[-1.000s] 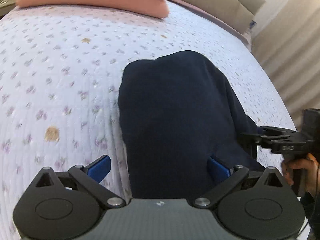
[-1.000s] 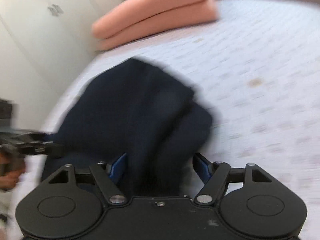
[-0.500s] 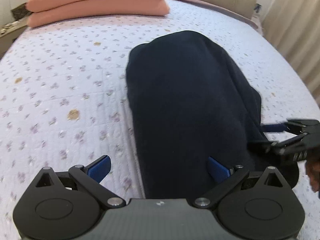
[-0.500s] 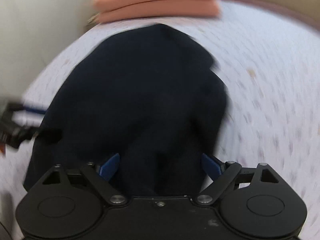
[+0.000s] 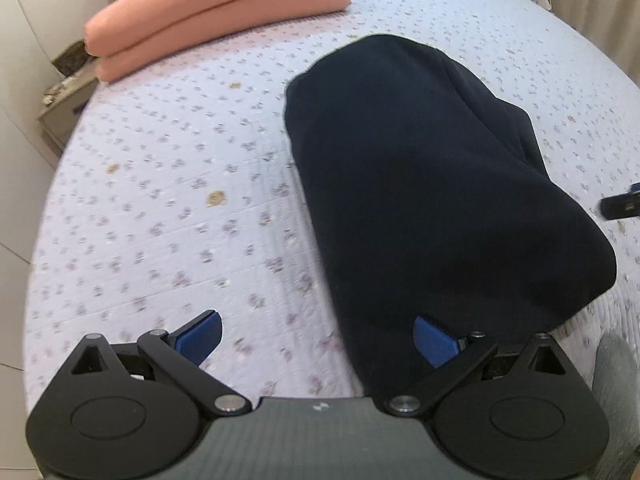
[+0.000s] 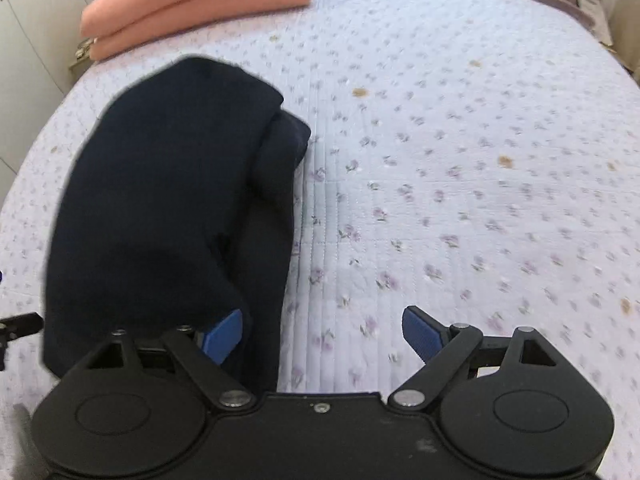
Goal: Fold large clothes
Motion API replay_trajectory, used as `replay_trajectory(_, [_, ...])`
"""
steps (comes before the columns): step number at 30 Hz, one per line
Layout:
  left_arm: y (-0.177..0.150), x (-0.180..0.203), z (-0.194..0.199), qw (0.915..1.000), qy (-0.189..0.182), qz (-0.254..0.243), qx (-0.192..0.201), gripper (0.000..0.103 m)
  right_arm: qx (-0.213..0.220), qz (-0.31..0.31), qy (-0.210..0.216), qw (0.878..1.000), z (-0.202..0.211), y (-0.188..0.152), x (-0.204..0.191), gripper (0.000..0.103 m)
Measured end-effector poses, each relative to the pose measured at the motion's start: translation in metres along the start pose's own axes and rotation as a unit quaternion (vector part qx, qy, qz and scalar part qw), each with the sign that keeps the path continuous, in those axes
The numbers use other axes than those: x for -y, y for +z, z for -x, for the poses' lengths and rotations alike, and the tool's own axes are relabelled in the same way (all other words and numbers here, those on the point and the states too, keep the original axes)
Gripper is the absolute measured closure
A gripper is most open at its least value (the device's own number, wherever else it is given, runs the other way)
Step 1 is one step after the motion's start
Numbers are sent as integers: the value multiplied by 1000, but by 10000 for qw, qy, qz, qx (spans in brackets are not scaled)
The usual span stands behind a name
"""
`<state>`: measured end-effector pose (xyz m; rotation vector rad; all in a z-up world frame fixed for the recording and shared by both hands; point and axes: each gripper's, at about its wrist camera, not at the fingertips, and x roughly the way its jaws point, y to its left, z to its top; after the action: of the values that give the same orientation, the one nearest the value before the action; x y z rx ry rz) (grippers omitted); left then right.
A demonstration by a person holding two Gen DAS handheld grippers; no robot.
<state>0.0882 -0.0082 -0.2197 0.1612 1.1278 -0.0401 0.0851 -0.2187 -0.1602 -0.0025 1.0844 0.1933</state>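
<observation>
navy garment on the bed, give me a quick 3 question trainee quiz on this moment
1. True or false: the left gripper is clamped on the navy garment.
2. What lies at the far end of the floral quilt? A) a laundry basket B) stacked pink pillows C) a folded towel
3. Fill in: in the right wrist view, the right gripper has its fingers wide ____.

Key
1. False: its fingers stand apart, holding nothing.
2. B, the stacked pink pillows.
3. open
</observation>
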Motion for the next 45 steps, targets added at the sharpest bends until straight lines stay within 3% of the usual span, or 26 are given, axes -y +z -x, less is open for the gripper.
replay_trajectory(4, [-5, -6, 24, 9998, 75, 126, 118, 0, 221, 453, 65, 9987, 37, -15, -32, 1])
replay_trajectory(8, [-6, -9, 55, 9986, 209, 107, 466, 0, 68, 967, 263, 9949, 29, -22, -64, 1])
replay_trajectory(12, [-9, -12, 71, 9982, -73, 217, 558, 0, -50, 1315, 347, 9907, 28, -25, -84, 1])
replay_trajectory(27, [-10, -19, 62, 9981, -112, 438, 413, 0, -133, 1389, 317, 9897, 26, -24, -88, 1])
replay_trajectory(34, [-6, -17, 60, 9977, -313, 389, 458, 0, -164, 1349, 299, 9903, 26, -24, -87, 1])
replay_trajectory(45, [-10, -15, 53, 9984, -317, 305, 363, 0, -162, 1464, 220, 9889, 27, -24, -91, 1])
